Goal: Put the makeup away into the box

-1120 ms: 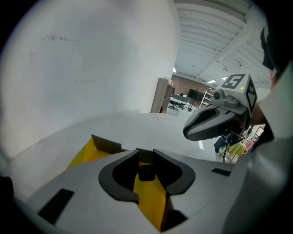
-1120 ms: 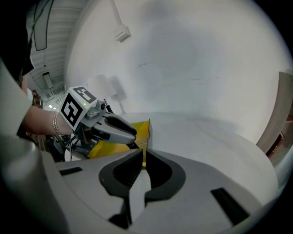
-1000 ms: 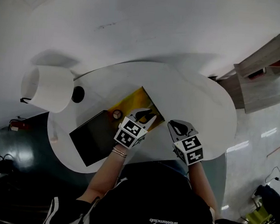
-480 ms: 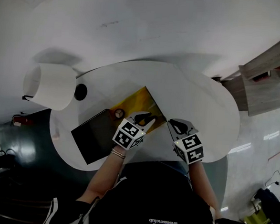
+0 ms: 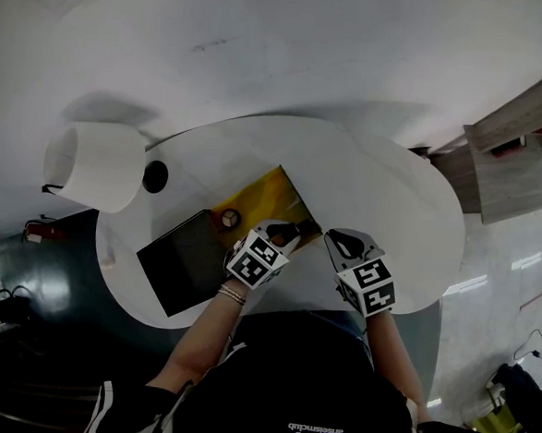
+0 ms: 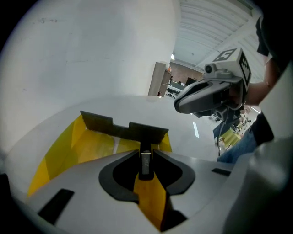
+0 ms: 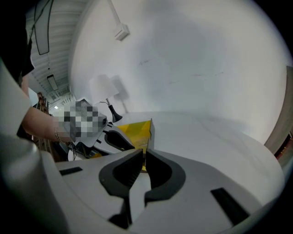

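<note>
The open yellow box (image 5: 258,196) lies in the middle of the white table (image 5: 392,201); in the left gripper view its yellow inside (image 6: 87,146) and dark far wall (image 6: 123,130) fill the space ahead. My left gripper (image 5: 287,231) hangs low over the box's near edge, shut on a slim dark makeup stick (image 6: 145,162) with a silver band, held upright at the tips. My right gripper (image 5: 343,242) rests just right of the box's corner, shut and empty (image 7: 143,155). It shows in the left gripper view as the right gripper (image 6: 206,96).
A black lid (image 5: 186,261) lies flat left of the box, with a small round item (image 5: 226,219) at its far corner. A white lamp shade (image 5: 94,166) and its black base (image 5: 154,176) stand at the table's far left. A wooden cabinet (image 5: 526,136) is at the right.
My left gripper has sunk and tipped further down toward the box's near edge with the stick in it. The right gripper has stayed where it was.
</note>
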`<state>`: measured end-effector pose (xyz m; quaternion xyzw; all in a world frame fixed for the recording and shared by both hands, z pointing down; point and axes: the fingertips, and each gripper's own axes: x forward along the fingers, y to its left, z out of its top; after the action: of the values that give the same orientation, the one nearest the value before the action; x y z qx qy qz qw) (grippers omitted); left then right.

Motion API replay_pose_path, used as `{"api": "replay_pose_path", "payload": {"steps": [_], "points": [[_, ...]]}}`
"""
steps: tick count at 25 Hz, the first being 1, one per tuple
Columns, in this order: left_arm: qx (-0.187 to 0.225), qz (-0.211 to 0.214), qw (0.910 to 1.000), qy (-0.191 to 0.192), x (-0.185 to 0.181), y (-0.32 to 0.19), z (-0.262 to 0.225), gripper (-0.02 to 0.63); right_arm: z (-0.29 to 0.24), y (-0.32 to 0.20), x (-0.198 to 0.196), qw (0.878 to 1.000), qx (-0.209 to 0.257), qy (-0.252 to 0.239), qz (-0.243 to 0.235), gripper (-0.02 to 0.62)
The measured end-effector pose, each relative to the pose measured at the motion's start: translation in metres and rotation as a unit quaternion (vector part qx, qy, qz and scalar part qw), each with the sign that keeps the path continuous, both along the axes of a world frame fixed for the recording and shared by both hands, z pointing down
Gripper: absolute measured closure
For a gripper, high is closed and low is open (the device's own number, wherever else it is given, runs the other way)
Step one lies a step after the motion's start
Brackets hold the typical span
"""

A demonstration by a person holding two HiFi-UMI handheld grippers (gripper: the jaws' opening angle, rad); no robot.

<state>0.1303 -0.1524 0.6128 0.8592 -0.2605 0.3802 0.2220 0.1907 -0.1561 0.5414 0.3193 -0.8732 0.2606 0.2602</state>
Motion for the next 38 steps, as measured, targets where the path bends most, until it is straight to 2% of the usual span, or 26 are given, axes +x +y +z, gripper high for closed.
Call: {"api": "replay_pose_path", "payload": {"steps": [7, 18, 22, 26, 28, 32, 33, 36, 38], "points": [[-0.019, 0.004, 0.9993, -0.031, -0.001, 0.003, 0.016, 0.502, 0.000, -0.001, -0.001, 1.000, 0.000, -0.001, -0.007, 0.558], [-0.021, -0.015, 0.9996, -0.010, -0.002, -0.001, 0.017, 0.500, -0.001, 0.003, -0.004, 1.000, -0.003, -0.005, -0.023, 0.558], [-0.014, -0.029, 0.9995, -0.007, -0.005, 0.001, 0.011, 0.449, -0.003, 0.005, -0.004, 1.000, -0.001, -0.003, -0.028, 0.558], [-0.003, -0.070, 0.9973, 0.022, -0.016, 0.005, -0.014, 0.448, -0.004, 0.002, 0.000, 1.000, 0.006, 0.000, -0.029, 0.558], [0.012, -0.099, 0.9933, 0.057, -0.023, 0.005, -0.031, 0.448, -0.005, 0.001, 0.002, 1.000, 0.007, -0.001, -0.030, 0.558], [0.029, -0.171, 0.9735, 0.149, -0.042, 0.010, -0.064, 0.449, -0.003, 0.001, 0.004, 0.999, 0.008, 0.000, -0.034, 0.558], [0.034, -0.181, 0.9703, 0.157, -0.047, 0.014, -0.069, 0.453, -0.004, 0.002, 0.003, 0.999, 0.008, 0.000, -0.037, 0.558], [0.056, -0.200, 0.9659, 0.154, -0.061, 0.020, -0.077, 0.545, -0.010, -0.001, -0.003, 0.999, 0.019, 0.001, -0.048, 0.558], [0.065, -0.208, 0.9624, 0.162, -0.066, 0.024, -0.081, 0.561, -0.014, -0.001, -0.009, 0.998, 0.026, 0.000, -0.053, 0.559]]}}
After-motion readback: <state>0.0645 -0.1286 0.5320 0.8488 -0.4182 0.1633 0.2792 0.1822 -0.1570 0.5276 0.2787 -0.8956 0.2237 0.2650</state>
